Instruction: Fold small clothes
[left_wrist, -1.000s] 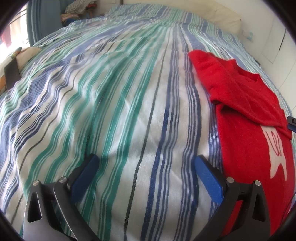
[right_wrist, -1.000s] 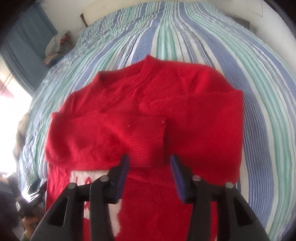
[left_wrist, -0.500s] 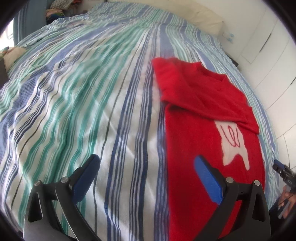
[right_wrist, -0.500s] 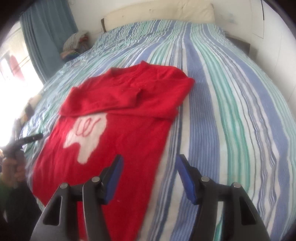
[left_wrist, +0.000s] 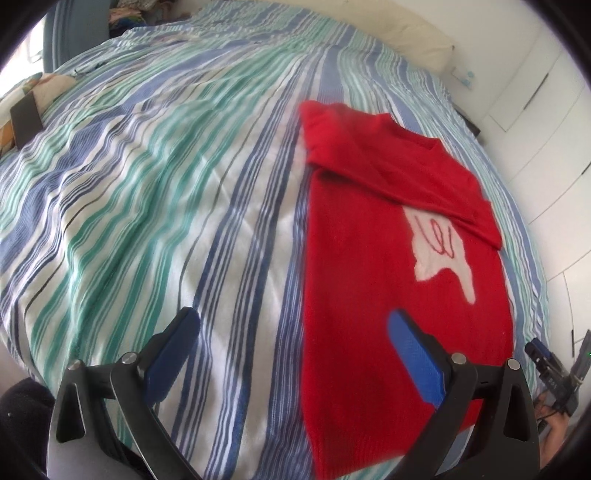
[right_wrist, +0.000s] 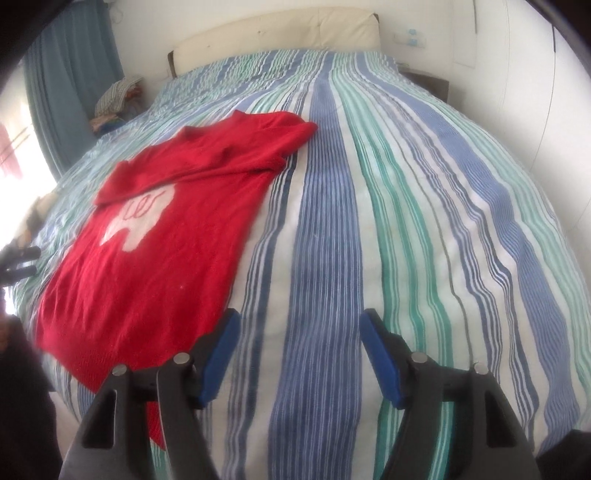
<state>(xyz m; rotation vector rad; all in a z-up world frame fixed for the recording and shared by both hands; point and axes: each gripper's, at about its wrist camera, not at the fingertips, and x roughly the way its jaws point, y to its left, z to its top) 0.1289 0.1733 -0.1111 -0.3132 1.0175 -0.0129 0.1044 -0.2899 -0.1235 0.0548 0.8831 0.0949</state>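
Now both grippers hang above the foot end of the bed with nothing in their jaws. The left gripper (left_wrist: 291, 350) stands wide apart, its blue pads empty, and the red knitted sweater with a white motif on the chest (left_wrist: 388, 280) lies flat ahead of it and to its right, so that the right-hand finger sits over the lower body of the garment while the left-hand one is over the blue, green and white striped bed cover (left_wrist: 155, 192). The right gripper (right_wrist: 299, 354) is opening, with only striped cover between its jaws; from its camera the sweater lies ahead and to the left, its bottom hem close beside the left-hand finger. Both sleeves appear folded across the chest in a band ahead of both grippers, partly covering the motif, which suggests the sleeve step is done. The two grippers flank the hem end, probably so that each can take a bottom corner and carry it up toward the collar. A cream padded headboard (right_wrist: 273, 40) stands far ahead, beyond the sweater.
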